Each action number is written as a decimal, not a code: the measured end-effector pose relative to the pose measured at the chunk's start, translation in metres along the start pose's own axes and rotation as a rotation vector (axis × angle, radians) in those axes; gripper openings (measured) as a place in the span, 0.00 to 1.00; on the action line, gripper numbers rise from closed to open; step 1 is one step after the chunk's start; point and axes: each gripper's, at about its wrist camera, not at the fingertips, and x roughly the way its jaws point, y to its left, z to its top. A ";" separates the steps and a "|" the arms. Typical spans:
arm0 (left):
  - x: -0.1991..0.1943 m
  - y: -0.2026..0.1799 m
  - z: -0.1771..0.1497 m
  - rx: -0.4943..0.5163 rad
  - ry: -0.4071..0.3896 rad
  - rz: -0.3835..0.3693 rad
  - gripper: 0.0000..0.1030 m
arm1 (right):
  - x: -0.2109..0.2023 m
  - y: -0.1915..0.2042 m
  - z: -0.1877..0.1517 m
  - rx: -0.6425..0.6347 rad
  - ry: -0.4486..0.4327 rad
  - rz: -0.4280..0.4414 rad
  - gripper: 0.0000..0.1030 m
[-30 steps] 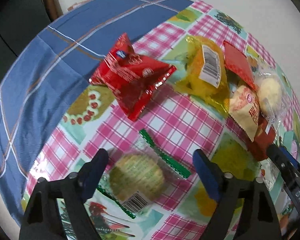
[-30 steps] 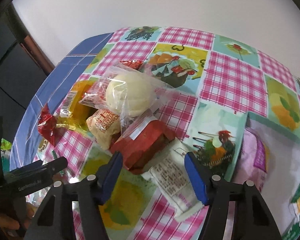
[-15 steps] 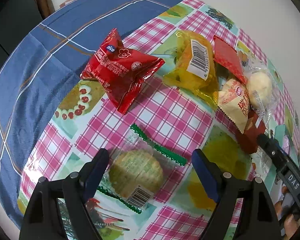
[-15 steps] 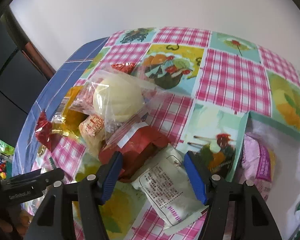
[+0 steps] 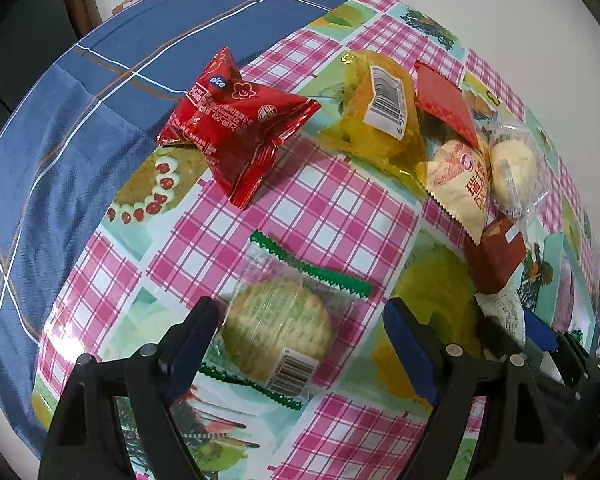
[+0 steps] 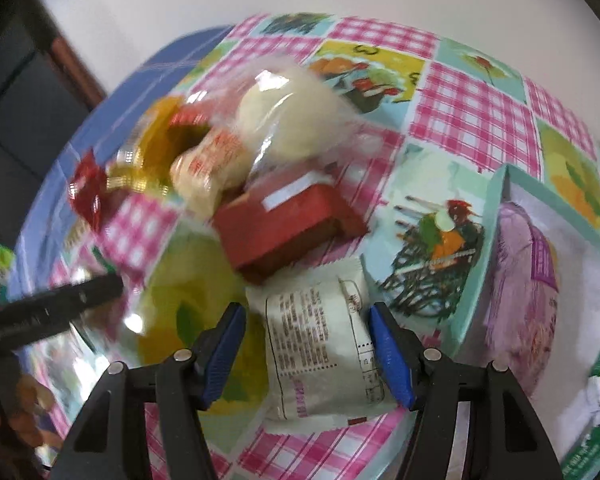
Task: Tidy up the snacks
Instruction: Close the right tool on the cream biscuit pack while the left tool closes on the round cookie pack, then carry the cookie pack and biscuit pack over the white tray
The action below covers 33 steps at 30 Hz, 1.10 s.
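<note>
My left gripper (image 5: 300, 336) is open, its fingers on either side of a clear, green-edged packet holding a round greenish biscuit (image 5: 278, 320) that lies on the tablecloth. My right gripper (image 6: 308, 344) is open around a white printed packet (image 6: 324, 348) lying flat on the cloth; neither pad clearly touches it. Behind it lie a red box-shaped snack (image 6: 284, 228), a cream packet (image 6: 208, 168) and a pale round bun in clear wrap (image 6: 288, 120). A mint-green tray (image 6: 476, 280) at right holds a purple packet (image 6: 520, 292).
A red foil packet (image 5: 236, 128), a yellow packet with a barcode (image 5: 380, 112) and a flat red sachet (image 5: 444, 100) lie further back on the pink checked cloth. A blue cloth (image 5: 80, 120) covers the left. The white wall is close behind.
My right gripper has moved forward and down so the white packet now sits between its fingers. My left gripper has edged closer around the biscuit packet.
</note>
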 end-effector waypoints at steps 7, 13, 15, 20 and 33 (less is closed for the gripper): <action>-0.008 0.000 -0.012 0.033 -0.028 0.078 0.55 | 0.003 0.036 -0.011 -0.084 0.024 -0.064 0.55; -0.009 -0.009 -0.023 0.053 -0.032 0.075 0.49 | 0.000 0.042 -0.025 -0.042 0.036 -0.068 0.52; -0.010 -0.010 -0.026 0.047 -0.032 0.069 0.49 | -0.007 0.035 -0.035 -0.007 0.041 -0.063 0.52; -0.024 -0.023 -0.032 0.048 -0.059 0.072 0.49 | -0.022 0.020 -0.043 0.100 0.032 -0.026 0.52; -0.067 -0.088 -0.023 0.105 -0.148 0.052 0.49 | -0.086 -0.025 -0.047 0.277 -0.092 0.053 0.52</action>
